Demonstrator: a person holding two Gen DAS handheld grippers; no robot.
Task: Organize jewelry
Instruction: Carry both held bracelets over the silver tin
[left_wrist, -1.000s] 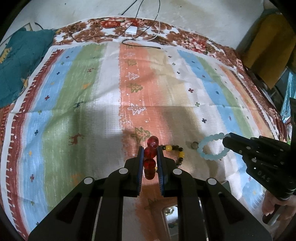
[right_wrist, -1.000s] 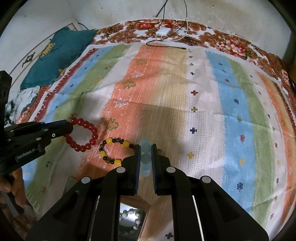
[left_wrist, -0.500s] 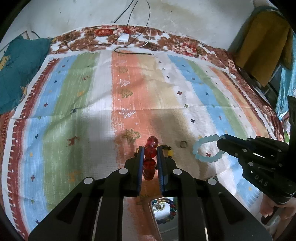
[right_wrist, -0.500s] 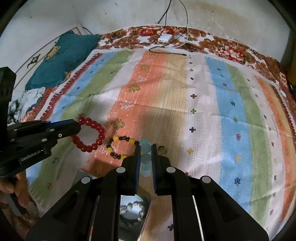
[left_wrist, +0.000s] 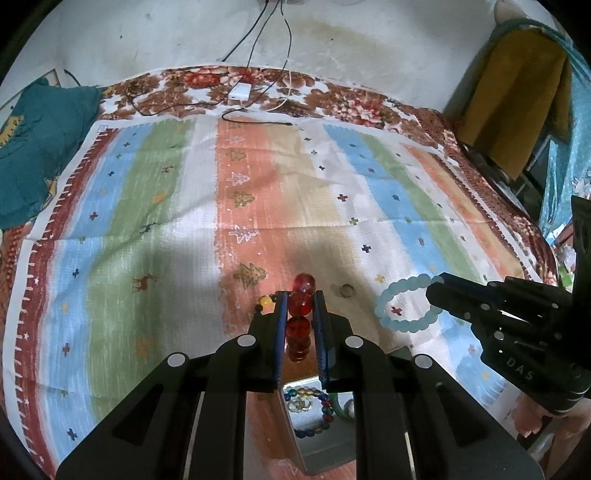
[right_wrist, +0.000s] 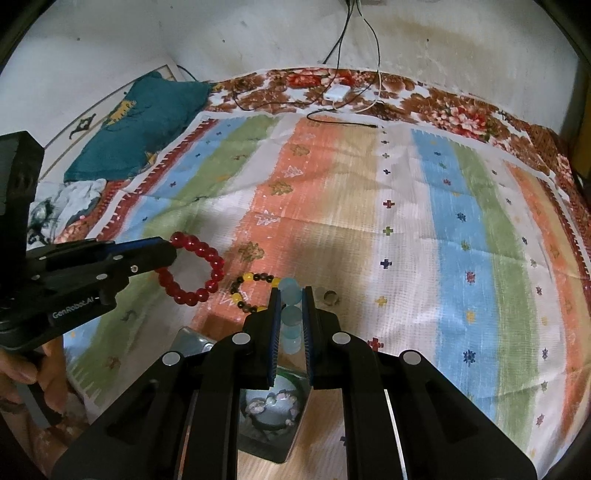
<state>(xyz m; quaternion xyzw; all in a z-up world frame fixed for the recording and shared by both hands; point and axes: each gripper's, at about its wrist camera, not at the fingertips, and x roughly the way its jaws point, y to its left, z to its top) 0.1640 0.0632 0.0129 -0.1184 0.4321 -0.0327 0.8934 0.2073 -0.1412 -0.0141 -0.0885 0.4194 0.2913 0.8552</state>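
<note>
Left tool (right_wrist: 168, 254) reads "GenRobot.AI" — right tool (left_wrist: 436, 291) "DAS".

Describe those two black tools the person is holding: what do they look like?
Both are matte black plastic. The left gripper and the right gripper each have two flat fingers lined with blue pads and studded with round silver pins. White lettering is printed on their sides. No sleeves or cables show.

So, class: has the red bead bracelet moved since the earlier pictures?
Yes. In the right wrist view the red bead bracelet, gripped by the left gripper, has lifted off the striped cloth, away from the yellow-and-dark bracelet.
</note>
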